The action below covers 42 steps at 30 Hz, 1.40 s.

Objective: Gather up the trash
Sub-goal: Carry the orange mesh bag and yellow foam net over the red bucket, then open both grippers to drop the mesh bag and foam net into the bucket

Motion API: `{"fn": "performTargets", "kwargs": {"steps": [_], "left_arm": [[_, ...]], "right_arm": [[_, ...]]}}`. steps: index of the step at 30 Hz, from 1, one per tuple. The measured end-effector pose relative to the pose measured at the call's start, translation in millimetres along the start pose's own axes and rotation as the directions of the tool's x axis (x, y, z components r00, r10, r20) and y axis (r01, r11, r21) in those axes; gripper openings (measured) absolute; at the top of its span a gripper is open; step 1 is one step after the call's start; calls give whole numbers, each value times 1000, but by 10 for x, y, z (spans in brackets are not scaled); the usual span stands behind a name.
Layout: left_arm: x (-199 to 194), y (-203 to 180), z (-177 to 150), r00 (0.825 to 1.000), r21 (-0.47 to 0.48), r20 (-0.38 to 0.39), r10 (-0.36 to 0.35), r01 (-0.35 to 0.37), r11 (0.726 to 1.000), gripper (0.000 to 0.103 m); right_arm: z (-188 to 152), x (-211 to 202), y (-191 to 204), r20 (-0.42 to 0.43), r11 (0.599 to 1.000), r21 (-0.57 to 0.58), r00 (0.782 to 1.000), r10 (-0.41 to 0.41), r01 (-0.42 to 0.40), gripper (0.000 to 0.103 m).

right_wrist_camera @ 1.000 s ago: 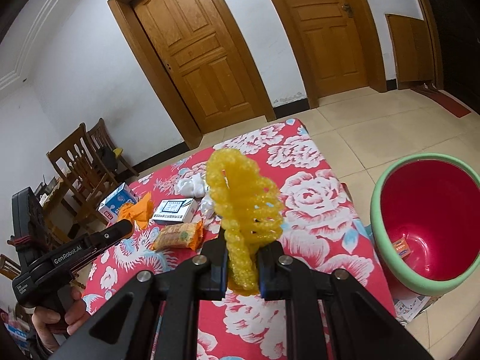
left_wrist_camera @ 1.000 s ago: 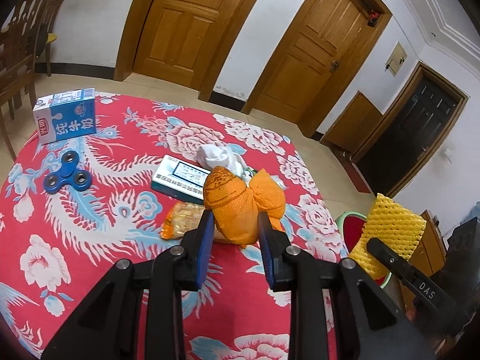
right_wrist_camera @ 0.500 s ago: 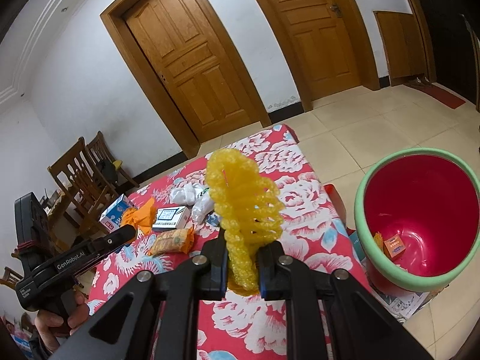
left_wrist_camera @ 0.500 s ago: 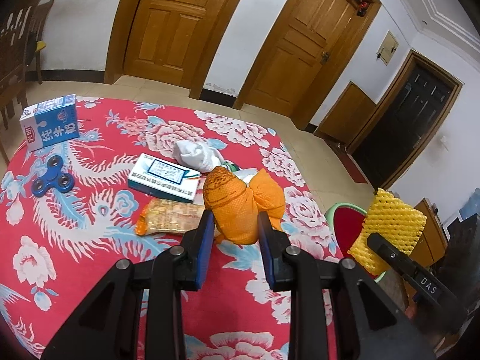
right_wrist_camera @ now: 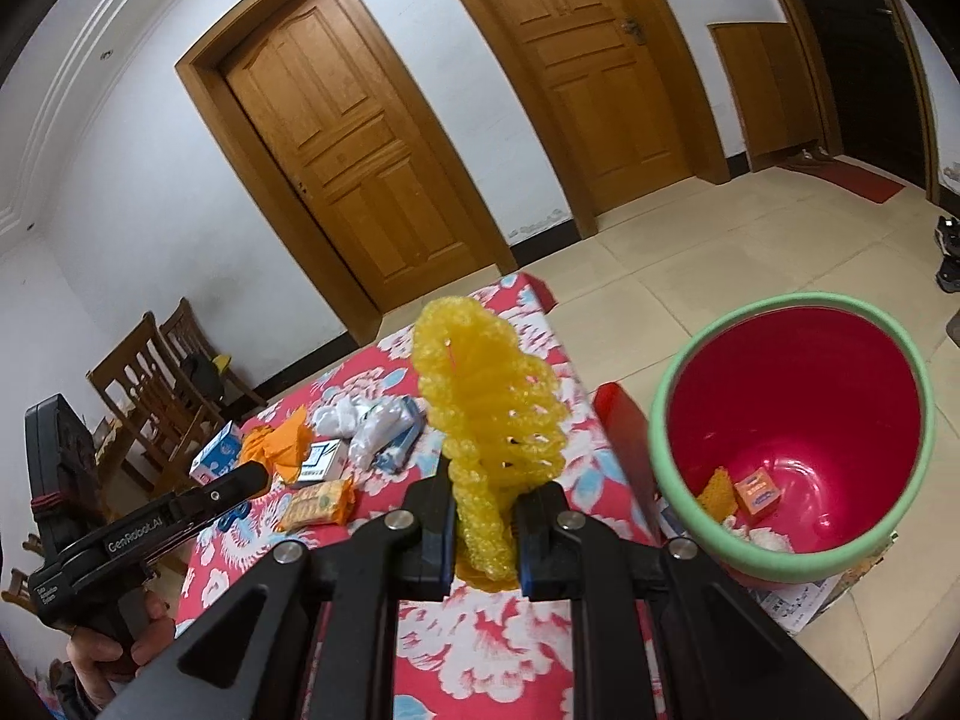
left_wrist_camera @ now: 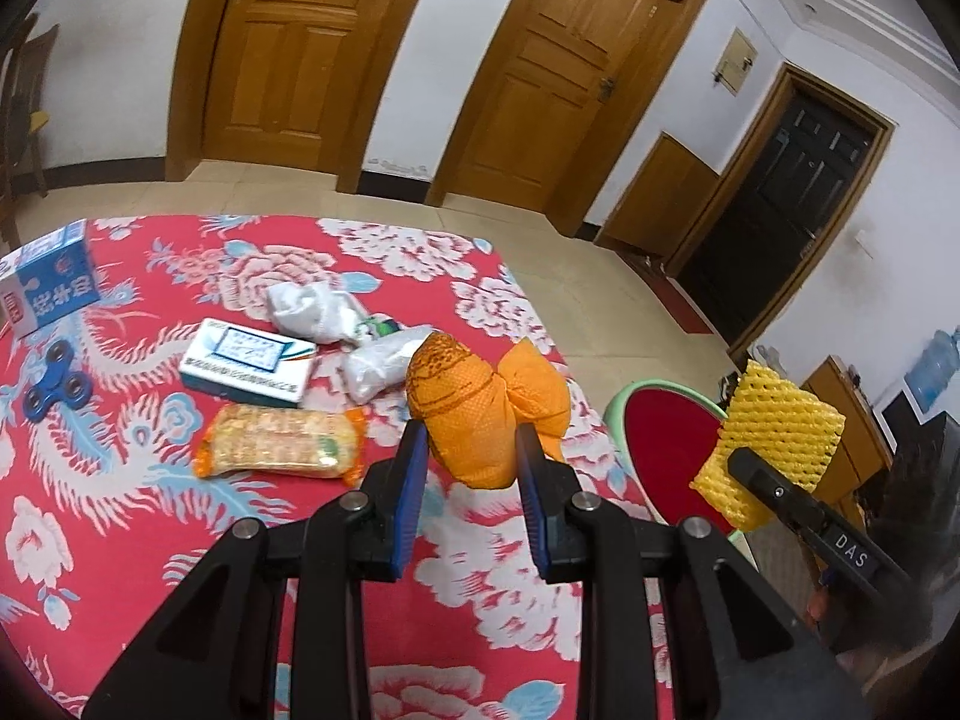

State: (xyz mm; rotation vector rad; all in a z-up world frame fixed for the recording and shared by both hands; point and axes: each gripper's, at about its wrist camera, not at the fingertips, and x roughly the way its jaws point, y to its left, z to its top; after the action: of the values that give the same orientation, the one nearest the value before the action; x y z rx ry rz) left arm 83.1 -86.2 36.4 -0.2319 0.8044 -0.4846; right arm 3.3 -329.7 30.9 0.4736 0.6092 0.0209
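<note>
Room first: white walls, a beige tiled floor (right_wrist_camera: 720,276) and two panelled wooden doors (left_wrist_camera: 294,54) standing behind the bench (left_wrist_camera: 120,510), with wooden chairs (right_wrist_camera: 150,384) sitting off its far left corner. The bench is wearing a red floral cloth and is taking up most of both views. Just off the bench's right edge, a red bin with a green rim (right_wrist_camera: 798,558) is sitting on the floor, a few scraps already lying in its bottom.

On the bench itself, a blue milk carton (left_wrist_camera: 51,288) is standing at the far left, a blue fidget spinner (left_wrist_camera: 57,390) lying just in front of it. Toward the middle, a flat white box (left_wrist_camera: 249,363) is lying beside crumpled white plastic bags (left_wrist_camera: 336,324), with a cracker packet (left_wrist_camera: 282,444) just on the near side of the box.

The left gripper (left_wrist_camera: 471,462) is hovering over the bench with its fingers clamping an orange mesh bag (left_wrist_camera: 480,414). The right gripper (right_wrist_camera: 483,516) is hanging between bench and bin, fingers pinching a yellow foam net (right_wrist_camera: 486,408) tight.
</note>
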Motion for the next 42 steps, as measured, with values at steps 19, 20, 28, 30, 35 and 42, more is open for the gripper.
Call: {"fn": "performTargets", "kwargs": {"steps": [19,20,28,30,35,42], "left_arm": [[422,-756,10,990,152,-99,-106,120,981,29],[470,-807,2,988,161,-108,-109,126,979,29],[840,-1140,-85,974,210,-184,-135,173,962,29],[958,-1233,-112,969,224,-204,-137,183,957,29],[1221,-1449,-179,963,273,-234,-133,196,942,29],[1552,-1658,-281,950,296,-282,-136,221,929,29]], "right_arm": [[63,-237,-719,41,982,140,990,-135,128,16],[58,-245,-759,41,980,147,989,-139,132,16],[26,-214,-1137,14,959,219,982,-190,183,17],[14,-193,-1241,2,951,239,979,-204,198,17],[-6,-145,-1479,-22,933,275,972,-235,232,18],[-6,-107,-1712,-43,916,306,965,-260,260,23]]}}
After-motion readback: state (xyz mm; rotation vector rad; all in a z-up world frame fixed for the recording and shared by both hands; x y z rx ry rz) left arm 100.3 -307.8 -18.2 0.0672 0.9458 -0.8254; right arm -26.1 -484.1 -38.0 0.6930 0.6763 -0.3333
